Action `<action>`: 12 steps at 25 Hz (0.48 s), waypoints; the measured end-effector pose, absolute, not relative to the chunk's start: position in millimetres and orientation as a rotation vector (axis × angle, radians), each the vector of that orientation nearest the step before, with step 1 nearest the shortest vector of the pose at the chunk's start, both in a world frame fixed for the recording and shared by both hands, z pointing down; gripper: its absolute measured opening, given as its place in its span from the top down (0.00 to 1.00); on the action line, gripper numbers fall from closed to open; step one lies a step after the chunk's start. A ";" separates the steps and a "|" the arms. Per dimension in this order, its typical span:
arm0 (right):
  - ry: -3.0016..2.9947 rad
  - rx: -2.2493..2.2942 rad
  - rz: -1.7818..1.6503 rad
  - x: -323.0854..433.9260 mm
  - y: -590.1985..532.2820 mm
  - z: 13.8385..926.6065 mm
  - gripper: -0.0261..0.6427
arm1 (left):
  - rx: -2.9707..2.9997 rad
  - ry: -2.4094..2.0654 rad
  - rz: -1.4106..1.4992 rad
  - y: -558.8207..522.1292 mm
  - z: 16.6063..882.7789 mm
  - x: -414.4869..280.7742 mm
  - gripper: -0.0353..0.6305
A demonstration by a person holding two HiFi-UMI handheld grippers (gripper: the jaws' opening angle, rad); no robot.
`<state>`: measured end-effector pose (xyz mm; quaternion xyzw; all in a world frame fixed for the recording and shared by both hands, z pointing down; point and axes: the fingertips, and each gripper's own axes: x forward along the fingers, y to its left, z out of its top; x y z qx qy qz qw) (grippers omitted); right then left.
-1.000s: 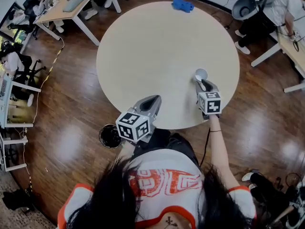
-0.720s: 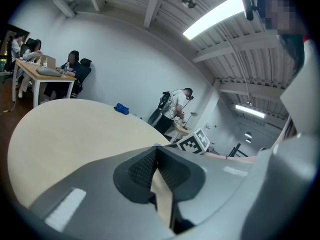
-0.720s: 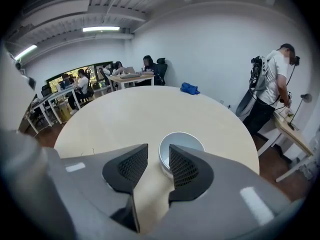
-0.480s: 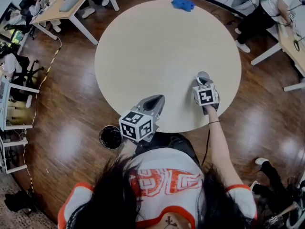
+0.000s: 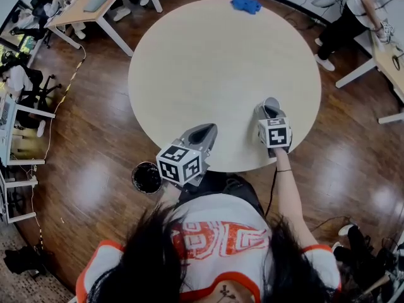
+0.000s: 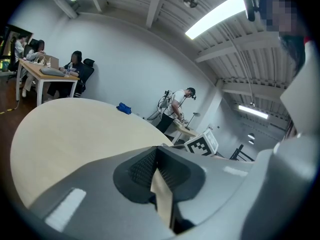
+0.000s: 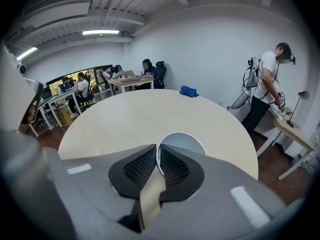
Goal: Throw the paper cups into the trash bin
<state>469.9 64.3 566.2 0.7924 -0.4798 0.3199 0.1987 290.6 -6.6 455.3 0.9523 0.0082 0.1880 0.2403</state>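
A white paper cup stands upright on the round beige table near its right front edge. My right gripper is over the cup's near wall, one pad outside and one inside. Its jaws are closing and pinch the rim. In the head view that gripper hides most of the cup. My left gripper hovers at the table's front edge; its pads meet with nothing between them in the left gripper view. A dark round trash bin sits on the floor, left of the person.
A blue object lies at the table's far edge. Desks with seated people stand at the far left. Another person stands by a desk at the right. Wooden floor surrounds the table.
My right gripper has moved forward onto the cup, and its jaws have come together on the rim. The cup, plainly visible before, is now mostly hidden. The left gripper has barely moved.
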 end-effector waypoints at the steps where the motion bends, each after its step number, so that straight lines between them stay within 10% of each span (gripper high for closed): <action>1: -1.362 2.225 0.883 463.6 65.7 560.8 0.92 | 2.607 0.020 0.512 -4.6 455.0 290.1 0.95; 12: -1.578 2.225 0.810 381.4 102.6 520.3 0.92 | 2.611 -0.037 0.489 33.2 453.0 277.7 0.95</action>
